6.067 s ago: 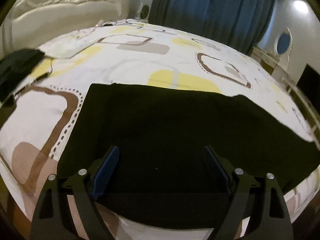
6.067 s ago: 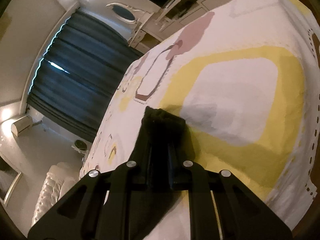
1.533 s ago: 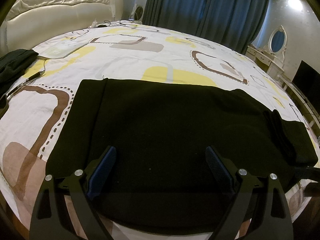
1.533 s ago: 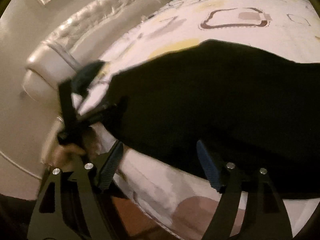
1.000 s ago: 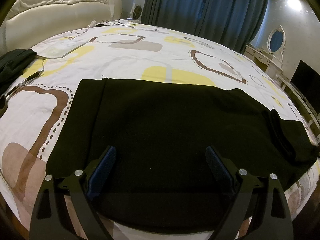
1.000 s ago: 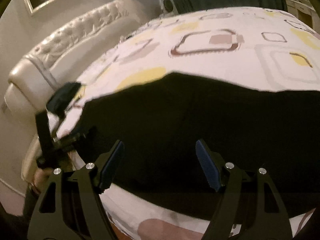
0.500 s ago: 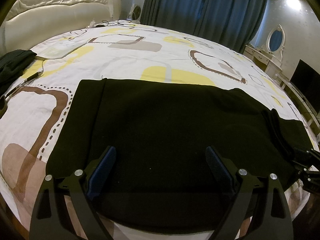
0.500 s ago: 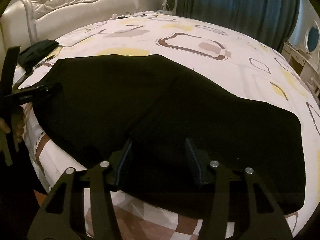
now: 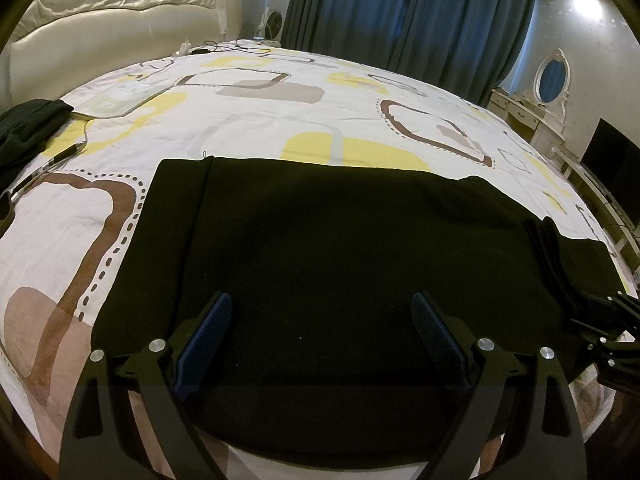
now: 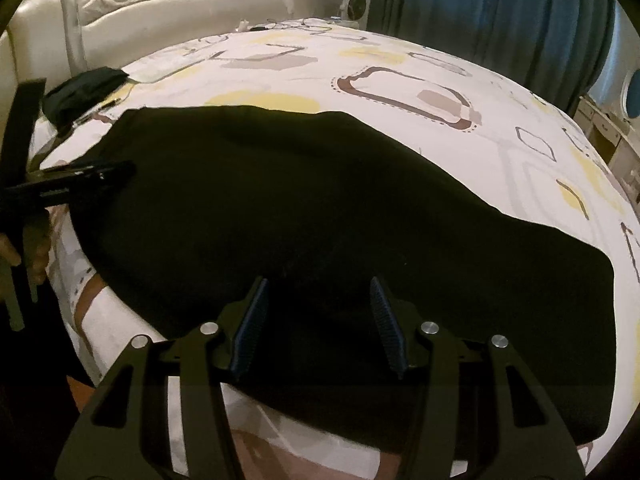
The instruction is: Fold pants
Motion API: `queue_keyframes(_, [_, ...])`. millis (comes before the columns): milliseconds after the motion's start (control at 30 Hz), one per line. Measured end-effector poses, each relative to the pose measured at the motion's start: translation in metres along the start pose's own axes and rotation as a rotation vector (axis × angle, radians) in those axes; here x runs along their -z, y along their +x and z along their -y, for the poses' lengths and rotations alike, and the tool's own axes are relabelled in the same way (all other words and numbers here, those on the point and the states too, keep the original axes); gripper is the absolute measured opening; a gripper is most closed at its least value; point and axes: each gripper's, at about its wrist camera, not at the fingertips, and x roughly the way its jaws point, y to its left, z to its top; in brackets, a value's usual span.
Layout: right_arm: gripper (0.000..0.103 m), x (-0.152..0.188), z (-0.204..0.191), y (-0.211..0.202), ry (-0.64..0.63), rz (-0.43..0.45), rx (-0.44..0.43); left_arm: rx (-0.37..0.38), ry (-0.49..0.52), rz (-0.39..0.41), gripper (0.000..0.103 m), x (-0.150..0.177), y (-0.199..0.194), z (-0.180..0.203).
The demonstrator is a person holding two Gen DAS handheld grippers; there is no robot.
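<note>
Black pants lie flat on the bed — both grippers (left, right) gape, the right's jaws just narrowed, gripping nothing.

No legible text anywhere.

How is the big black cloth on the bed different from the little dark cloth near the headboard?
The big black pants lie spread flat by the bed's near edge; the small dark bundle of cloth sits bunched up farther back. The pants cover far more of the patterned bedspread. Both are dark fabric.
</note>
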Motion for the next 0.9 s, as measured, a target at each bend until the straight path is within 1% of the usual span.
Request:
queue_keyframes(100, [0.039,-0.001,0.002,-0.001,0.012,0.002,-0.019,0.0,0.0,0.0,0.09,0.0,0.0,0.0])
queue_keyframes(167, [0.029,-0.002,0.001,-0.002,0.015,0.004,-0.029,-0.001,0.0,0.0,0.09,0.0,0.0,0.0])
queue_keyframes(267, [0.019,-0.002,-0.002,-0.007,0.011,0.017,-0.03,0.001,0.0,0.0,0.09,0.0,0.0,0.0])
queue_keyframes(367, [0.017,-0.001,-0.001,-0.013,0.02,0.019,-0.05,0.003,0.001,-0.001,0.09,0.0,0.0,0.0])
queue_keyframes(433, [0.017,0.001,-0.002,-0.017,0.019,0.006,-0.08,0.005,0.002,-0.002,0.09,0.0,0.0,0.001])
queue_keyframes(533, [0.017,0.005,-0.007,-0.015,-0.017,-0.006,-0.07,0.008,0.004,-0.005,0.09,-0.002,0.002,0.0])
queue_keyframes(600, [0.023,0.005,-0.005,-0.014,0.007,-0.006,-0.091,0.01,0.001,-0.008,0.09,-0.003,0.002,-0.001])
queue_keyframes(633, [0.028,0.005,-0.002,-0.016,0.034,0.005,-0.105,0.012,0.0,-0.009,0.09,-0.003,0.001,-0.001])
queue_keyframes(667, [0.042,0.004,0.003,-0.02,0.077,0.022,-0.137,0.017,0.002,-0.013,0.09,-0.003,0.0,-0.002])
queue_keyframes(700, [0.049,0.004,0.01,-0.025,0.133,0.042,-0.18,0.021,0.004,-0.018,0.09,-0.004,-0.001,-0.003])
queue_keyframes(733, [0.06,0.004,0.014,-0.029,0.163,0.056,-0.203,0.026,0.001,-0.023,0.09,-0.005,-0.005,-0.005])
queue_keyframes(800, [0.06,0.005,0.018,-0.034,0.183,0.069,-0.215,0.041,-0.015,-0.021,0.09,-0.008,-0.012,-0.012])
queue_keyframes(833, [0.062,0.006,0.019,-0.037,0.188,0.073,-0.221,0.045,-0.027,-0.016,0.09,-0.009,-0.017,-0.017])
queue_keyframes(867, [0.067,0.006,0.02,-0.039,0.193,0.073,-0.228,0.05,-0.049,-0.007,0.09,-0.011,-0.023,-0.026])
queue_keyframes(900, [0.068,0.009,0.022,-0.04,0.207,0.076,-0.241,0.066,-0.069,-0.003,0.09,-0.011,-0.028,-0.036])
